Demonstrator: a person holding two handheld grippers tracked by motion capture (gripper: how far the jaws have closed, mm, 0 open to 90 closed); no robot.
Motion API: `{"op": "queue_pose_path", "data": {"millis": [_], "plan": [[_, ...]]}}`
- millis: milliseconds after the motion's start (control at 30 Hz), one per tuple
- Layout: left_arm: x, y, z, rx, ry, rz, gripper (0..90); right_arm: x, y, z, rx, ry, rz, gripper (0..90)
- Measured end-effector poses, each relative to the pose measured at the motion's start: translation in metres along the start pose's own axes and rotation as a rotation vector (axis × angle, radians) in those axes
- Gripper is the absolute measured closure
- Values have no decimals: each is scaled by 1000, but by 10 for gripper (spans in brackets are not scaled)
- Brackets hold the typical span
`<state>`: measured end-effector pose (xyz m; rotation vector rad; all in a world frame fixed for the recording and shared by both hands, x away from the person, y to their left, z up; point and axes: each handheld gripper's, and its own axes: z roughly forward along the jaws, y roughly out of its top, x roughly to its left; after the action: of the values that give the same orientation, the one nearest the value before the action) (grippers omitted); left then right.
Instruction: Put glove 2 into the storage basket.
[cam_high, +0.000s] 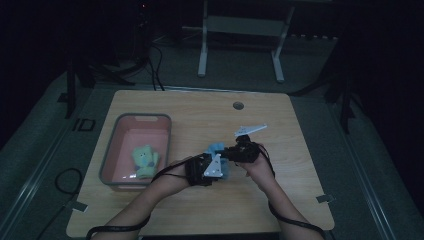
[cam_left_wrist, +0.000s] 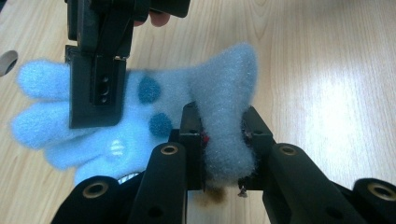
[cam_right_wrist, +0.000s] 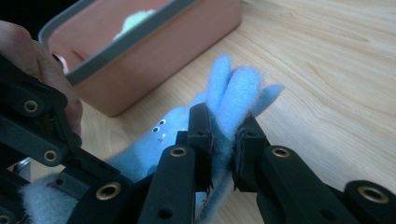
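High view: very dim, surroundings near black, only the table (cam_high: 200, 210) faintly lit and grainy. Gripper views: bright and even, with white glare on the table's wood towards the right edge. Nearest black jaws are softly blurred; the blue glove (cam_left_wrist: 140, 116) is fairly sharp.

Grippers hide most of the blue glove (cam_high: 218, 148) from above.
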<state>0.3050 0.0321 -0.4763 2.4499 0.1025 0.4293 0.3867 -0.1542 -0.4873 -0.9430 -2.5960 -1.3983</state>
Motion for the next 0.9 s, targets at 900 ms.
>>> {"op": "queue_pose_path", "data": {"millis": [900], "plan": [[17,-41,-62,37,84,-65,761,38,60,45,-12,60,-75,803]]}}
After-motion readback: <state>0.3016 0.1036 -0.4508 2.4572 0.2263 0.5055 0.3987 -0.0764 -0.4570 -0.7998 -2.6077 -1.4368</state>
